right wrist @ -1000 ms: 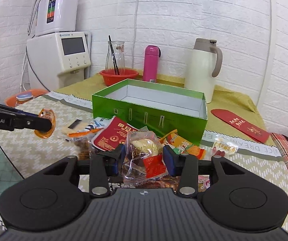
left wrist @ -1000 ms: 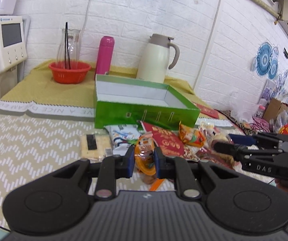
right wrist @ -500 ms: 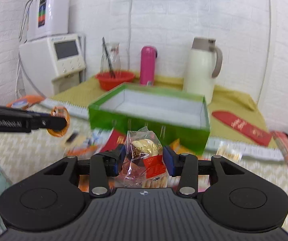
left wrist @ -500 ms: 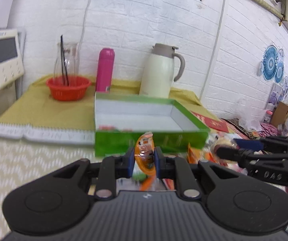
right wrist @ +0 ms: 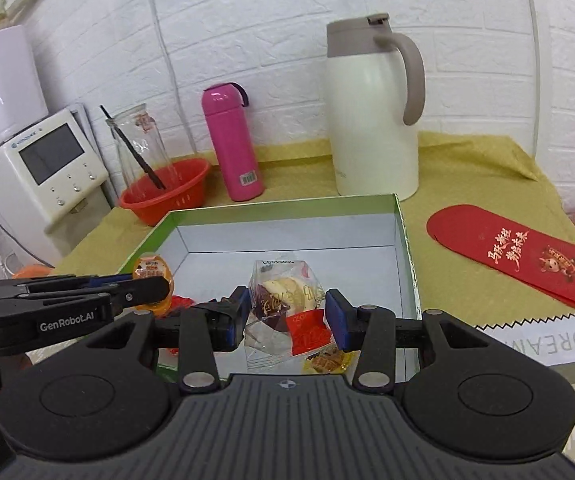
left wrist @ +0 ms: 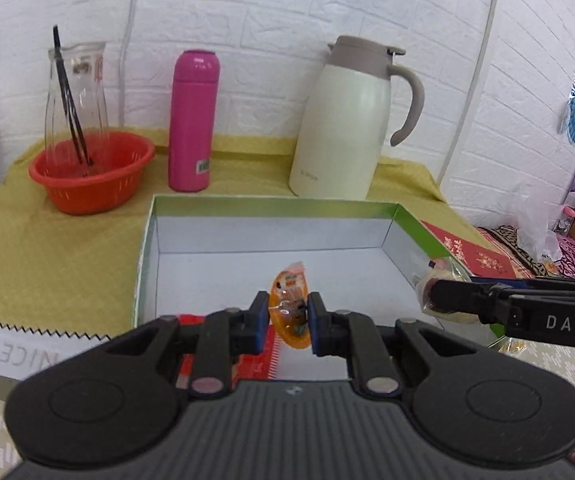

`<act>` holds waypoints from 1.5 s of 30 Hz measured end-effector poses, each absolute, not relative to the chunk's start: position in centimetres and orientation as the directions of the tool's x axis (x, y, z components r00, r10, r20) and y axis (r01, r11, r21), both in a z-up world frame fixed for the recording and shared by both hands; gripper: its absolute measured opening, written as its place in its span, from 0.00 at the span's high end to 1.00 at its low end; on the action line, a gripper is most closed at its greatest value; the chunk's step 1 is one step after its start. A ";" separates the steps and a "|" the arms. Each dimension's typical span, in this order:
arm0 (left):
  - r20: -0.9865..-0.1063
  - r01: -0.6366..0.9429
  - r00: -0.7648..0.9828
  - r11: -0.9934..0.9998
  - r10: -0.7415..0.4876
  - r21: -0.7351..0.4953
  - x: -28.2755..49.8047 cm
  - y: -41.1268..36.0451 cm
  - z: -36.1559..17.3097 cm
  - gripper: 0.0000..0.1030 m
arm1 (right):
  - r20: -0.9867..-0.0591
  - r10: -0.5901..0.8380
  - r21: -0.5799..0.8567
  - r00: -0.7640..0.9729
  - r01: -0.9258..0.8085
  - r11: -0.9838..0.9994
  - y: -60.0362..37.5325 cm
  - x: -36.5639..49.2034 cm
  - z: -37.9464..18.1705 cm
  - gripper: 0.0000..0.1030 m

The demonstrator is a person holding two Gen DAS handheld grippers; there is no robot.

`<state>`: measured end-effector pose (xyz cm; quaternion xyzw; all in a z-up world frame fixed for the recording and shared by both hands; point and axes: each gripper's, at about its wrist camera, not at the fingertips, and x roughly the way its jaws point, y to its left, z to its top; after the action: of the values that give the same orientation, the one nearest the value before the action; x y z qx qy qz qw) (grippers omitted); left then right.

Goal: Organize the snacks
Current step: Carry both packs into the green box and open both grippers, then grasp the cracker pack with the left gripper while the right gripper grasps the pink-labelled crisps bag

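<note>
The left gripper (left wrist: 287, 318) has its fingers clenched on a small orange snack packet (left wrist: 290, 304), held upright over the near edge of the green box (left wrist: 143, 248) — the box's white inside shows bare behind it. The right gripper (right wrist: 285, 318) grasps a clear-wrapped pastry packet (right wrist: 283, 296) with a red label, its fingers spread wide around the crinkled wrapper, also above the box's near part. In the left wrist view the right gripper comes in from 3 o'clock with its packet just inside the box's right wall. In the right wrist view the left gripper enters from 9 o'clock. Beyond the box, at 12 o'clock on the yellow-clothed surface (right wrist: 467, 184), stand a cream thermos jug (right wrist: 371, 120), a pink bottle (right wrist: 233, 148) and a red basket (right wrist: 167, 196); a red envelope (right wrist: 511, 254) lies at 2 o'clock.
</note>
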<state>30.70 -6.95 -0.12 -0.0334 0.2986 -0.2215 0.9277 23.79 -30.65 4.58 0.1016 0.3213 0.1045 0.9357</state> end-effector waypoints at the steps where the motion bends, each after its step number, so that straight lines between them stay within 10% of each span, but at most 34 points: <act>1: -0.549 0.392 0.715 0.899 -0.432 -0.197 30.9 -7.0 -0.6 0.86 | -0.584 0.259 0.260 0.769 -0.124 0.957 -30.7 24.0 4.2 0.29; 8: -0.561 0.398 0.713 0.902 -0.419 -0.169 31.0 -6.9 -1.4 0.55 | -0.580 0.267 0.267 0.770 -0.130 0.955 -31.1 24.7 3.5 0.02; 25: -0.522 0.294 0.799 0.952 -0.297 -0.091 18.7 3.2 -2.3 0.36 | -0.389 0.257 0.284 0.885 -0.151 0.947 -39.0 9.1 7.5 0.00; 45: -0.602 0.242 0.746 0.958 -0.285 -0.154 20.1 2.8 -5.7 0.23 | -0.688 0.171 0.115 0.705 -0.127 0.985 -37.6 8.8 -0.4 0.00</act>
<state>20.09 2.83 -5.72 -0.0330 0.3274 -0.1409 0.9337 8.76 -37.56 -0.41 0.0293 0.3754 0.0807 0.9229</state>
